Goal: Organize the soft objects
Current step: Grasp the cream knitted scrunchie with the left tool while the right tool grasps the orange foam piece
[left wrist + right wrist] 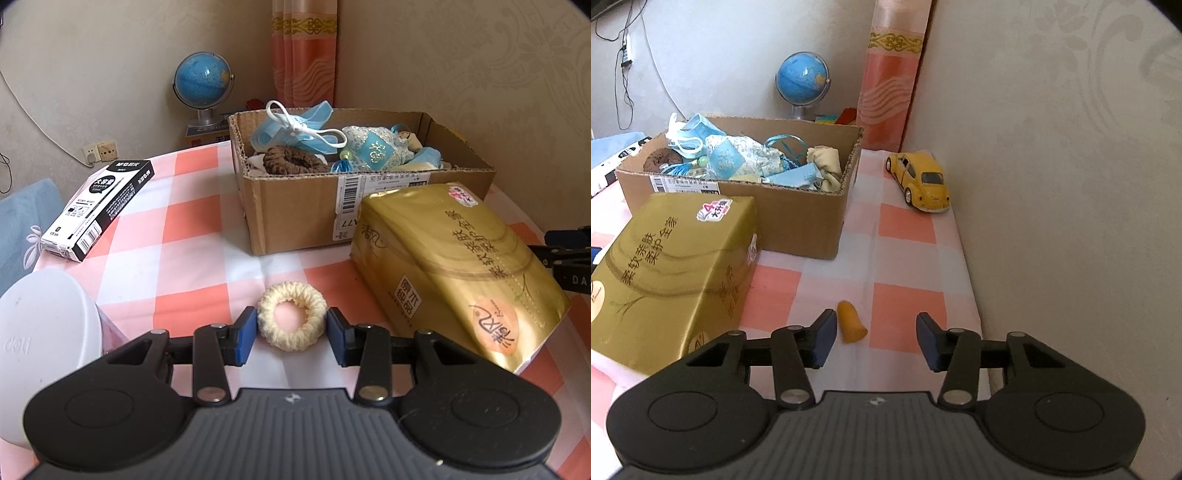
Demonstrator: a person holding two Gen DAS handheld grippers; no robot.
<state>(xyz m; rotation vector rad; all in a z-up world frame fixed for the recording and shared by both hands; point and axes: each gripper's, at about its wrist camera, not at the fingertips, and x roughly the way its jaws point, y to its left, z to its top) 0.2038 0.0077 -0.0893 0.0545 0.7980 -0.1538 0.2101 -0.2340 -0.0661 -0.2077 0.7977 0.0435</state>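
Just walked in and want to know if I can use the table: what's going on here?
Someone with a handheld tool in each hand is sorting soft things into the cardboard box, which already holds face masks and a brown scrunchie. The left tool is open with its fingers on either side of a cream scrunchie on the checked tablecloth. The right tool is open near a small orange finger cot.

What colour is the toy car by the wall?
Yellow; the toy car shows best in the right wrist view.

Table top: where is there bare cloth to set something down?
Free: between pen box and cardboard box; between cardboard box and toy car. Crowded: tissue pack sits close against the box, cream hair tie beside it.
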